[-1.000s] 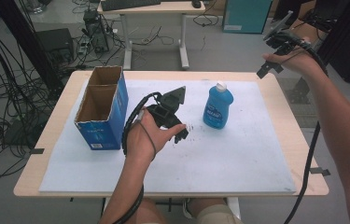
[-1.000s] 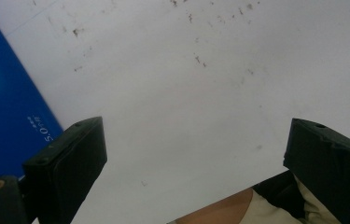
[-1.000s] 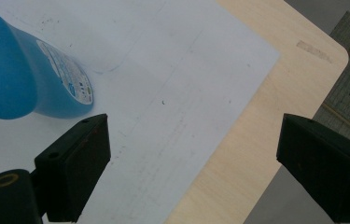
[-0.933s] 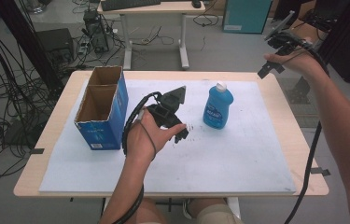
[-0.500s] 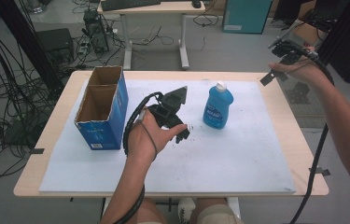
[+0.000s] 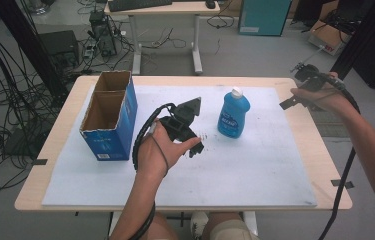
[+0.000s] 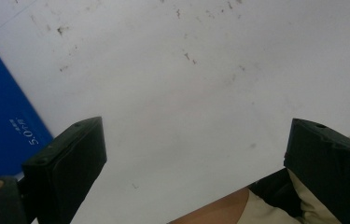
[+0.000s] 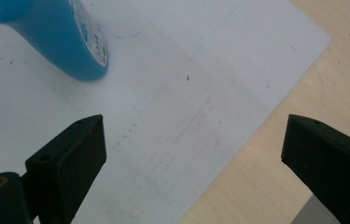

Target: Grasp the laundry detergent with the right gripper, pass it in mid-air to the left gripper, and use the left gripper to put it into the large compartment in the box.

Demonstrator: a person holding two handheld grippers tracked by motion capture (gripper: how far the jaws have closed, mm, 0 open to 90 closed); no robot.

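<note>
The right tool is held wide at three o'clock of the bottle, seemingly to grasp it; the left tool is kept wide and empty.

Both claws gape empty – left claw low, right claw raised

We see both grippers black w/ blocky jaws. Left gripper carries a grey three-cornered plate on top & a black cable looping past the wrist. Right gripper has a thin rod sticking out and a black cable trailing along the forearm. Bare forearms, no sleeves; light shorts.
</note>
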